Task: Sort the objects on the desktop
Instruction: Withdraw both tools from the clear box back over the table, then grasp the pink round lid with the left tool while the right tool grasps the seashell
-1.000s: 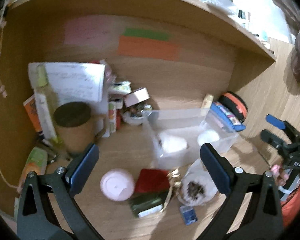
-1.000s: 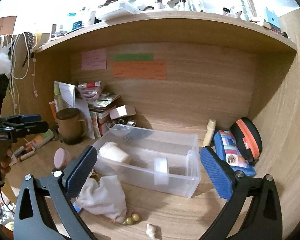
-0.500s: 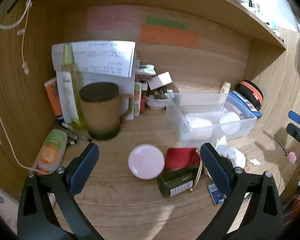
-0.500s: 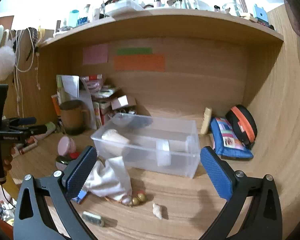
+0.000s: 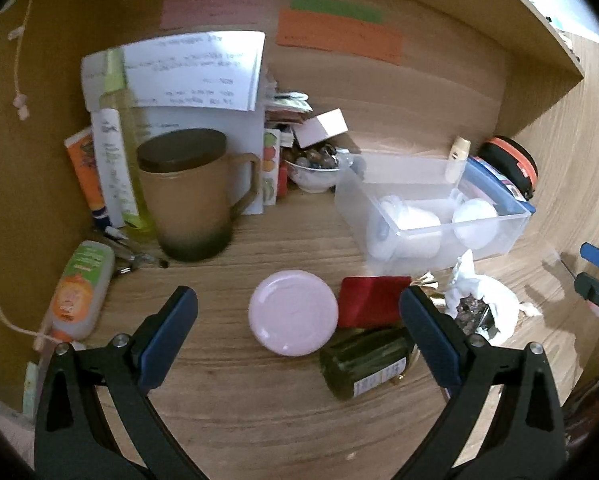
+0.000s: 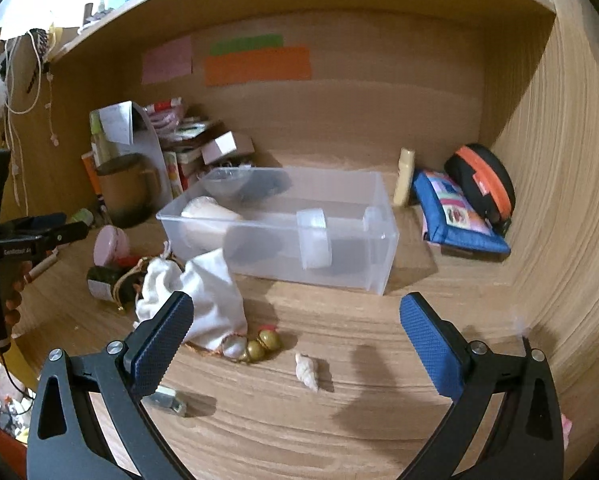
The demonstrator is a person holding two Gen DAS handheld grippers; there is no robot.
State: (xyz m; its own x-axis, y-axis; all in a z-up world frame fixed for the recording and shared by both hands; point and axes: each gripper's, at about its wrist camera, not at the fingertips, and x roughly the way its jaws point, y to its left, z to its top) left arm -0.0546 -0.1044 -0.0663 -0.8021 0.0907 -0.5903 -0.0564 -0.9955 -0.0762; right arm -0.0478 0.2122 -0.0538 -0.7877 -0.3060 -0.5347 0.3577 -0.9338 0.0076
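Note:
My left gripper (image 5: 299,332) is open and empty, with a pink round lid (image 5: 292,312) between its fingers on the desk. A red pouch (image 5: 369,301) and a dark green jar (image 5: 365,362) on its side lie just right of the lid. My right gripper (image 6: 295,344) is open and empty above a small seashell (image 6: 306,371) and gold bells (image 6: 261,346). A white cloth bag (image 6: 195,292) lies by its left finger. A clear plastic box (image 6: 287,228) with white items stands behind; it also shows in the left wrist view (image 5: 431,208).
A brown lidded mug (image 5: 191,204), papers, bottles and an orange tube (image 5: 79,290) crowd the back left. A blue pouch (image 6: 455,216) and a black-orange case (image 6: 483,186) lean at the back right. Wooden walls enclose three sides.
My left gripper has come lower and closer to the pink lid. My right gripper has pulled back and tilted down, so the seashell and bells now lie between its fingers.

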